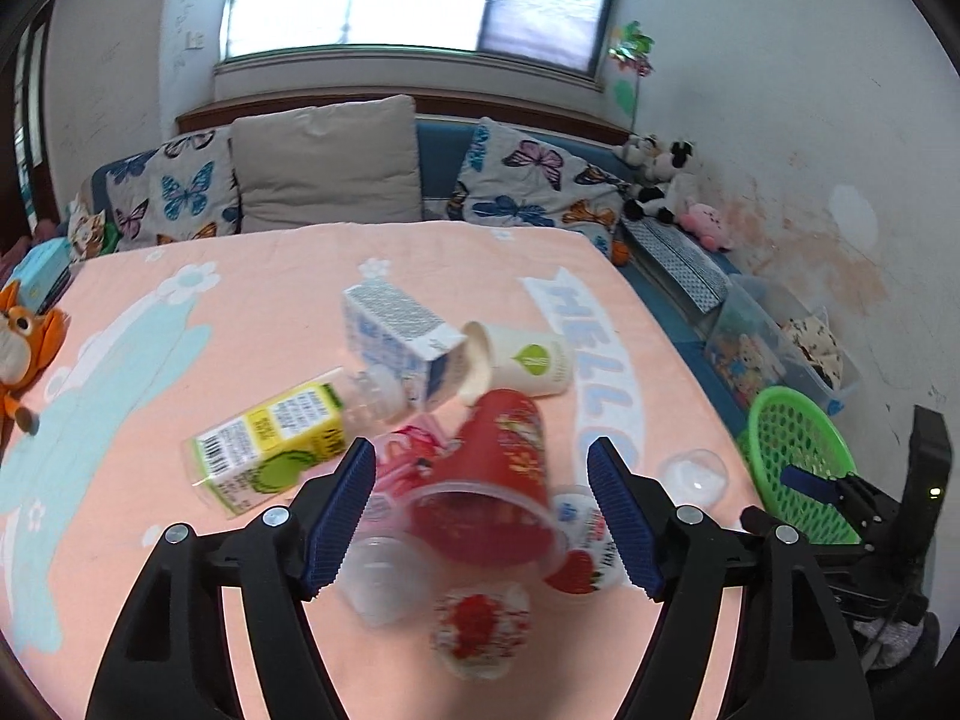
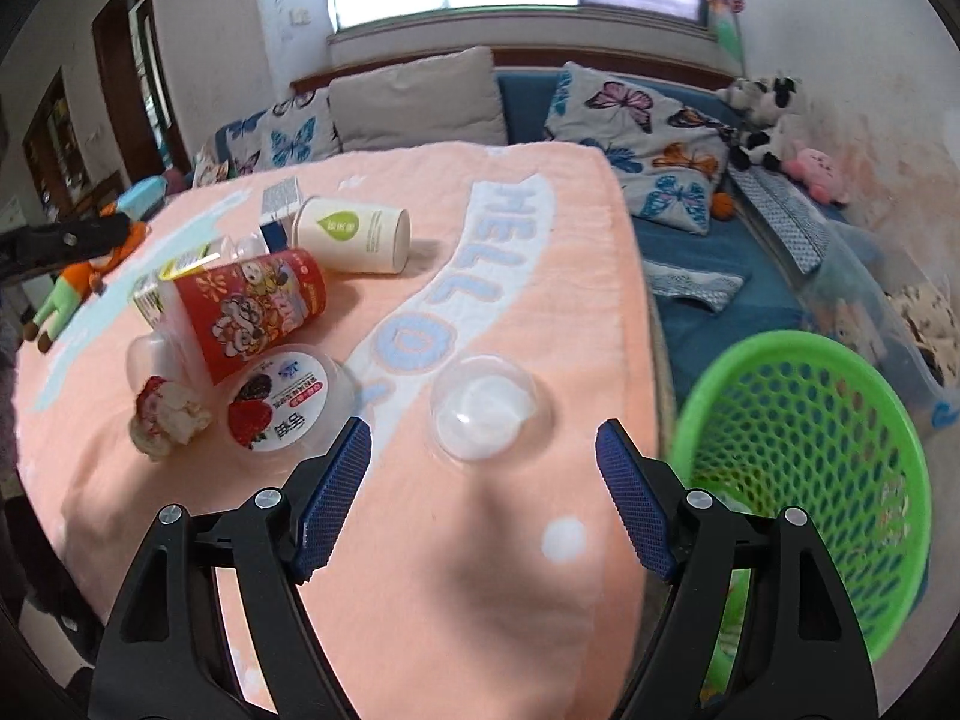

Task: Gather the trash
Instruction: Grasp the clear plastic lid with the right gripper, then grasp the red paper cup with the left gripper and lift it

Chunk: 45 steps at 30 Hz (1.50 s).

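Observation:
A pile of trash lies on the pink blanket point(image 1: 300, 630): a red cup point(image 1: 489, 480) on its side, a white paper cup point(image 1: 528, 360), a blue-white carton point(image 1: 396, 339), a yellow-labelled bottle point(image 1: 276, 444), a yogurt tub point(image 2: 288, 405), a crumpled wrapper point(image 2: 168, 414) and a clear dome lid point(image 2: 483, 405). My left gripper point(image 1: 483, 516) is open, its blue pads either side of the red cup's mouth. My right gripper point(image 2: 483, 504) is open and empty, just short of the dome lid. A green mesh basket point(image 2: 810, 480) sits at the blanket's right edge.
Butterfly pillows point(image 1: 192, 192) and a beige cushion point(image 1: 327, 165) line the back. Plush toys point(image 1: 660, 180) sit at the far right. An orange plush point(image 1: 24, 348) lies at the left edge. A clear storage bin point(image 1: 774, 342) stands beside the bed.

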{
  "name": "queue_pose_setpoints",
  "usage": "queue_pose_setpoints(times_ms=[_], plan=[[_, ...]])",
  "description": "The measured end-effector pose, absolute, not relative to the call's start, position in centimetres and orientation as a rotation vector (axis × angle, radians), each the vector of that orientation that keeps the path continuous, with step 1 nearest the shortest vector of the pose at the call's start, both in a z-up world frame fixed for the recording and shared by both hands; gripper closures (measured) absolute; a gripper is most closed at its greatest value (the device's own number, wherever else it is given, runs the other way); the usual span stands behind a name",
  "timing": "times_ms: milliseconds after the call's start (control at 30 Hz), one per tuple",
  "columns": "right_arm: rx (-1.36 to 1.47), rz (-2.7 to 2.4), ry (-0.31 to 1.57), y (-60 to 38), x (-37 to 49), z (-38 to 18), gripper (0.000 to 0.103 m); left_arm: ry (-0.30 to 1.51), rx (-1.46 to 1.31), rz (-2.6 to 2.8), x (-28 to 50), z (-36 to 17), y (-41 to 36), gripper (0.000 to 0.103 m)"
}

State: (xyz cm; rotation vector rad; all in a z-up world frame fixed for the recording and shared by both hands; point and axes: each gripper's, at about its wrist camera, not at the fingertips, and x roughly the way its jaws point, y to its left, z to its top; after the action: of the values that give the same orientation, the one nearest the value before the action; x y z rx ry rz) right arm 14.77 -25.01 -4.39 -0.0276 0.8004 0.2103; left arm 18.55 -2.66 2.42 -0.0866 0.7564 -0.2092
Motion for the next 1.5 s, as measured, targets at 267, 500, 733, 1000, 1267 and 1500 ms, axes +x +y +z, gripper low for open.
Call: queue_pose_setpoints(times_ms=[267,500,733,1000,1267,1500], plan=[[-0.031,0.214,0.87,-24.5,18.2,-7.0,0.027,0.797,-0.084,-0.233,19.4,1.9,-1.6,0.026],[-0.062,0.23,0.897,-24.0,19.5,-7.8,0.032,0.894,-0.016,-0.306,23.1,0.9,-3.7,0.024],[-0.072,0.245,0.922,-24.0,20.4,-8.3,0.039,1.033,0.085,-0.361,26.9,-1.1,-7.0,0.024],[-0.078,0.257,0.932,-24.1,21.1,-8.7,0.044,1.143,0.204,-0.381,29.8,-3.3,-9.3,0.025],[-0.076,0.264,0.927,-24.1,21.2,-8.8,0.045,1.226,0.237,-0.365,31.9,-5.2,-10.0,0.025],[-0.071,0.265,0.923,-24.1,21.1,-8.6,0.045,1.269,0.258,-0.37,32.6,-6.4,-10.5,0.041]])
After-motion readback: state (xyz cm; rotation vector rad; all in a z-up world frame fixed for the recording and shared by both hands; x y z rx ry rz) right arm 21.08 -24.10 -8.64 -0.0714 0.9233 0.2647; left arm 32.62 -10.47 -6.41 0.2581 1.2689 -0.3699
